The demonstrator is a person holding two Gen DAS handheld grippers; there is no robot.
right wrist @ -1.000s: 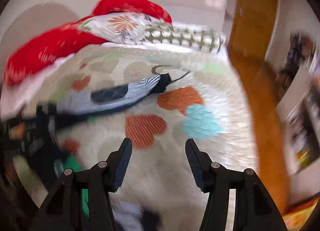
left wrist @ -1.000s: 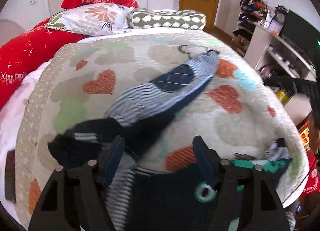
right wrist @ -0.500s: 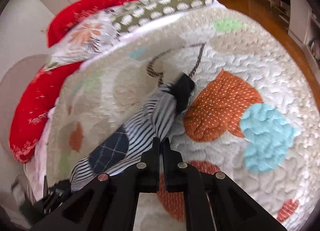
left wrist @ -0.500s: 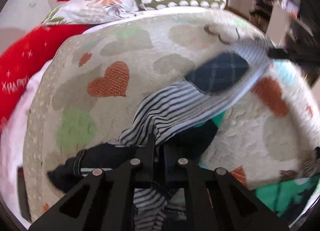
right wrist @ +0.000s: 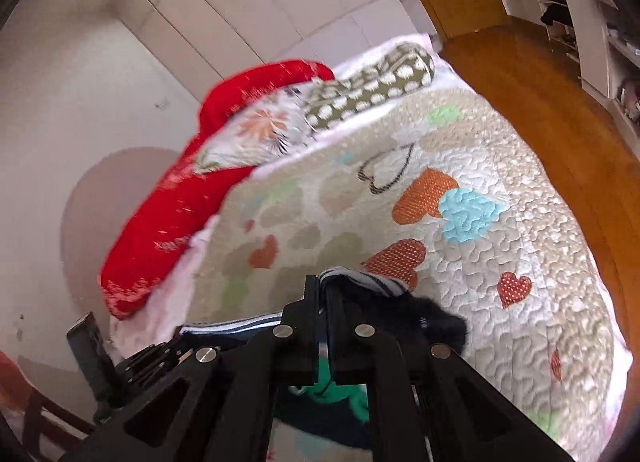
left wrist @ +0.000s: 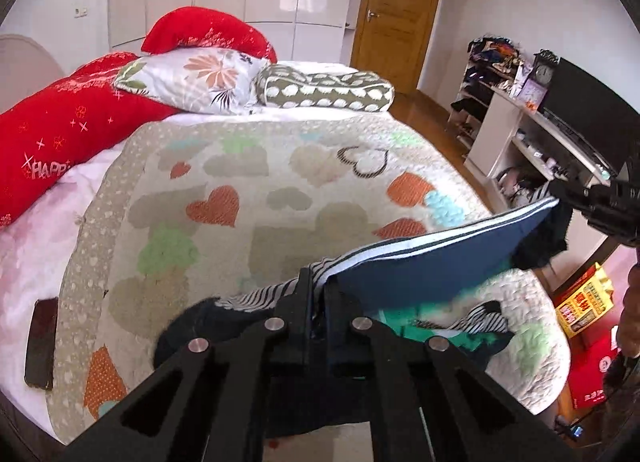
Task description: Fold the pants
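The pants (left wrist: pixel 432 266) are dark navy with black-and-white striped panels. They hang stretched in the air above the bed, between my two grippers. My left gripper (left wrist: pixel 316 294) is shut on one striped edge at the bottom centre of the left wrist view. At that view's right edge my right gripper (left wrist: pixel 560 191) pinches the far end of the pants. In the right wrist view the right gripper (right wrist: pixel 323 294) is shut on striped and dark cloth of the pants (right wrist: pixel 372 290), with the left gripper's black body at the lower left.
Under the pants lies the heart-patterned quilt (left wrist: pixel 248 197) on the bed. A green and dark garment (left wrist: pixel 452 334) lies near the bed's foot. Red and floral pillows (left wrist: pixel 192 77) are at the head, a dark phone (left wrist: pixel 40 342) at the left edge, white shelves (left wrist: pixel 532 137) to the right.
Both grippers went from open to shut on the pants, then rose. The pants came off the quilt and now hang stretched between them.
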